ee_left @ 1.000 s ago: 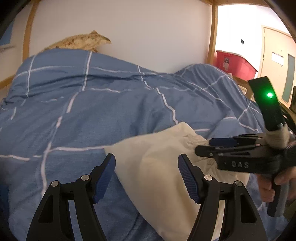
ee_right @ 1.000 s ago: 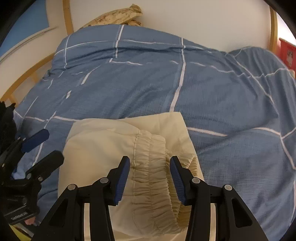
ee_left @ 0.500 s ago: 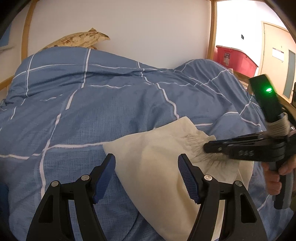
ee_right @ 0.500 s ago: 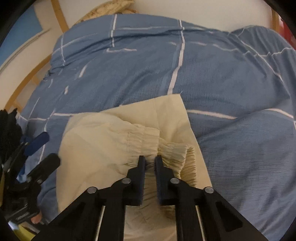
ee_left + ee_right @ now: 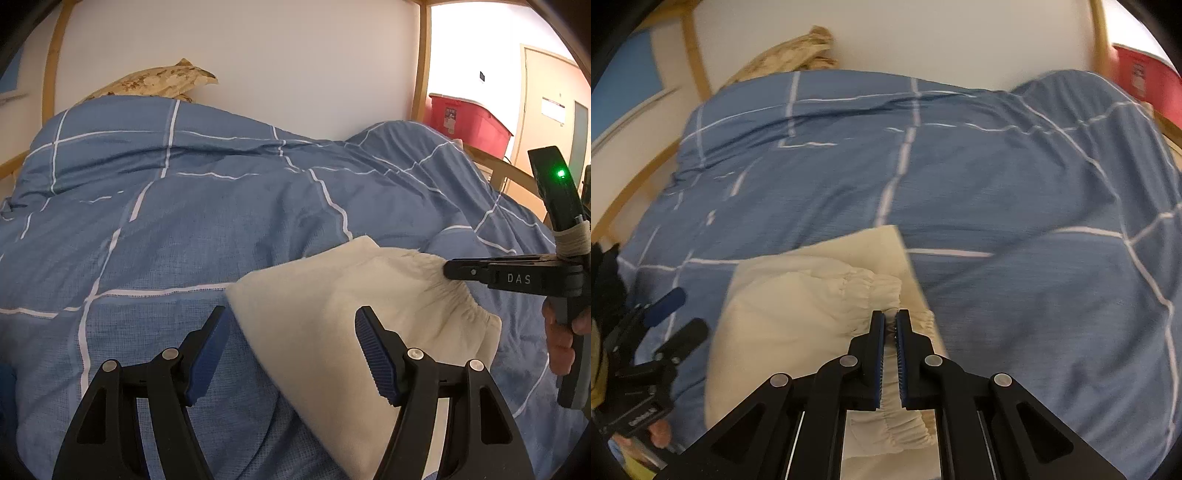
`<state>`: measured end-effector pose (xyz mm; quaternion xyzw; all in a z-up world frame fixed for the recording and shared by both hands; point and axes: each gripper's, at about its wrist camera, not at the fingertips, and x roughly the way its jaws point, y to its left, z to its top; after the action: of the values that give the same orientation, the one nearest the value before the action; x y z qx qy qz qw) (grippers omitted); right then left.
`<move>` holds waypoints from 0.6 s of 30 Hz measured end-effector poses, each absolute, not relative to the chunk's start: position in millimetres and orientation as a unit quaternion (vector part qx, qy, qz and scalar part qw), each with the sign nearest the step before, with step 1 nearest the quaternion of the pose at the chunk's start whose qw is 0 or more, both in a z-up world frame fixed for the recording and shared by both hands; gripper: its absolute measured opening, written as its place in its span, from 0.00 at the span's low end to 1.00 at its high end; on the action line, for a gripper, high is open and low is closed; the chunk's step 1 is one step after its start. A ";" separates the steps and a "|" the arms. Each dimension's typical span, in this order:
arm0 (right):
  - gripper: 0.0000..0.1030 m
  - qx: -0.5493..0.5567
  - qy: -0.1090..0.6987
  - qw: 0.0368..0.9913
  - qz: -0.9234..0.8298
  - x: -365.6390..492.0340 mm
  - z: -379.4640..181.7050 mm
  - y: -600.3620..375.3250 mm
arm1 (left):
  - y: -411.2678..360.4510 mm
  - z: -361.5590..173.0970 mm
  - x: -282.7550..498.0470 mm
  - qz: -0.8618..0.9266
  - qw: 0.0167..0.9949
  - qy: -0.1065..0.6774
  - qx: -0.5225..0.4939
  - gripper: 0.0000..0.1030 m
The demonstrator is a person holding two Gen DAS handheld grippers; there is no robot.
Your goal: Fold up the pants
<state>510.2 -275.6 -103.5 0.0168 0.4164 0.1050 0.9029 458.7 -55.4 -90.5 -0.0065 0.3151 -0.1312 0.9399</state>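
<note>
Cream pants point(image 5: 332, 317) point(image 5: 798, 314) lie folded on a blue checked duvet point(image 5: 184, 229) point(image 5: 997, 192). My right gripper point(image 5: 890, 317) point(image 5: 448, 268) is shut on the gathered elastic waistband point(image 5: 871, 291), which bunches up between its pads. In the left wrist view it reaches in from the right, held by a person's hand point(image 5: 561, 336). My left gripper point(image 5: 291, 332) hangs open just above the near left part of the pants, with cloth under the gap and nothing gripped; it also shows at the lower left of the right wrist view point(image 5: 683, 314).
A tan patterned pillow point(image 5: 155, 79) rests against the white wall behind the duvet. A wooden bed frame point(image 5: 421, 59) borders the bed. A red storage bin point(image 5: 465, 120) stands beyond the right end, near a door point(image 5: 554, 107).
My right gripper closed from open onto the waistband and drew it slightly up and sideways, bunching the cloth. The left gripper kept still and open.
</note>
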 end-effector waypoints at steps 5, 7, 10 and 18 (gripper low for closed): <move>0.07 -0.001 0.436 0.898 0.063 516.1 -115.7 -282.1 | -59.9 -94.5 460.4 -0.129 0.937 0.325 0.010 0.66; 0.08 -0.003 0.439 0.896 0.065 516.8 -118.8 -281.0 | -59.2 -94.9 461.4 -0.124 0.936 0.329 0.011 0.66; 0.18 0.020 0.422 0.905 0.041 505.3 -114.1 -287.1 | -56.7 -93.5 461.7 -0.119 0.936 0.332 0.006 0.66; 0.53 -0.005 0.349 0.936 -0.043 443.1 -109.7 -272.6 | -56.5 -86.7 456.9 -0.109 0.938 0.327 0.016 0.67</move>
<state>443.1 -272.6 -109.7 -0.0049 0.3491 -0.0426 0.9361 456.9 -56.5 -86.7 0.0160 0.3275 -0.1088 0.9384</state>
